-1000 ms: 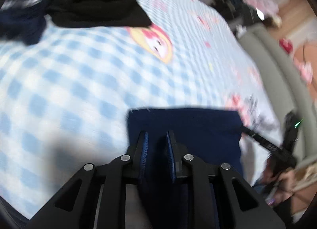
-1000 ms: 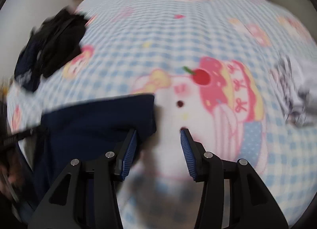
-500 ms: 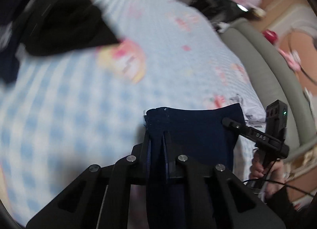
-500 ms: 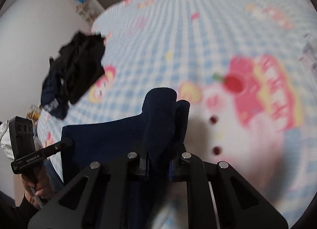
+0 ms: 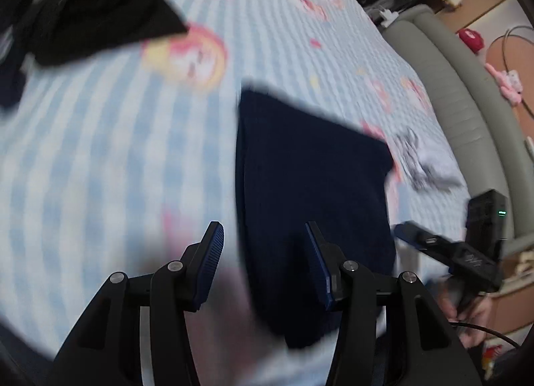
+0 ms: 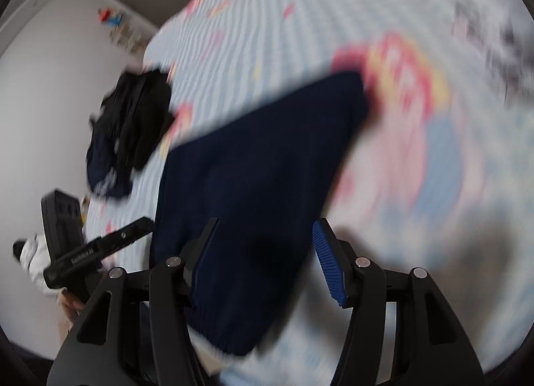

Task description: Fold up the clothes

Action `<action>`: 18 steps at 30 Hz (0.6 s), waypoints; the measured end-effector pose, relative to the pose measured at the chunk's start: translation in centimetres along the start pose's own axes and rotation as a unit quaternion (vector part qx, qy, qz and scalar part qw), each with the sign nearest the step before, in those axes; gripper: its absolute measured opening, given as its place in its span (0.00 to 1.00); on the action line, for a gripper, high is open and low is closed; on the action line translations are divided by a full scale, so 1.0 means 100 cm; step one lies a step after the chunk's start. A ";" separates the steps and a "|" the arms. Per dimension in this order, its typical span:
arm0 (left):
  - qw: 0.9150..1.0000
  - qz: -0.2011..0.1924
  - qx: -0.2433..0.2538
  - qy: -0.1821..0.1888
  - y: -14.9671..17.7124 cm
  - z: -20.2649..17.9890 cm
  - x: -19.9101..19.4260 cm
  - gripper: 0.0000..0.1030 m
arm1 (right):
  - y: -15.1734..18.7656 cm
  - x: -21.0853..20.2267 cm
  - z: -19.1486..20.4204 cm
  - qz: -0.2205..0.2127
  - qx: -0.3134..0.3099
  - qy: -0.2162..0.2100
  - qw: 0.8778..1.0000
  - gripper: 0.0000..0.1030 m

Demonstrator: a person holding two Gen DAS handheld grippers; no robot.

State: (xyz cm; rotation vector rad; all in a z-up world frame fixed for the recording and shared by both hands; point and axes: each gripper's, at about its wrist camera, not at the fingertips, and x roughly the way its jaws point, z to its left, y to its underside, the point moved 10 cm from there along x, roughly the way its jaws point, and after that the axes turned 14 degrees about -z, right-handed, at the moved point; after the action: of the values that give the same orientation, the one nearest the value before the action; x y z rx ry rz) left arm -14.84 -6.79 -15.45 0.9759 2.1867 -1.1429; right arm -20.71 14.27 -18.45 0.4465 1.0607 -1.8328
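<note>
Both tongs, left and right, have just been opening and now stand apart, nothing pinched; I've let go of the dark navy folded knit garment. I judge this fold finished. It lies flat, a neat rectangle, near the bed's front edge, blurred.

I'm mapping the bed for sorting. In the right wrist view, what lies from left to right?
Other gripper → black clothes pile → navy garment → pink cartoon print on the bedsheet → crumpled grey-and-white garment.
</note>
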 end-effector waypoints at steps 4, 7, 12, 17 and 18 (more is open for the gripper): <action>0.998 0.024 -0.023 0.046 0.039 -0.003 -0.010 0.49 | 0.065 0.007 0.016 0.038 -0.005 -0.020 0.999 0.60; 0.992 0.056 -0.065 0.092 0.055 -0.003 0.007 0.54 | 0.081 0.019 0.022 0.037 0.010 -0.034 0.999 0.70; 0.991 0.043 -0.083 0.097 0.054 -0.003 0.011 0.31 | 0.080 0.021 0.017 0.010 -0.008 -0.018 1.000 0.37; 0.992 0.020 -0.062 0.107 0.053 -0.023 -0.020 0.27 | 0.075 -0.024 0.031 -0.037 -0.003 -0.035 0.999 0.25; 0.992 0.018 -0.061 0.106 0.057 -0.023 -0.024 0.27 | 0.079 -0.029 0.033 -0.037 -0.003 -0.038 0.999 0.25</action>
State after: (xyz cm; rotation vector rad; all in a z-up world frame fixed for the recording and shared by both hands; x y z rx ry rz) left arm -9.16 -3.48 -15.35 1.1223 2.3631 -0.9116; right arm -12.04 11.70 -18.36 0.3353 1.0424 -1.8951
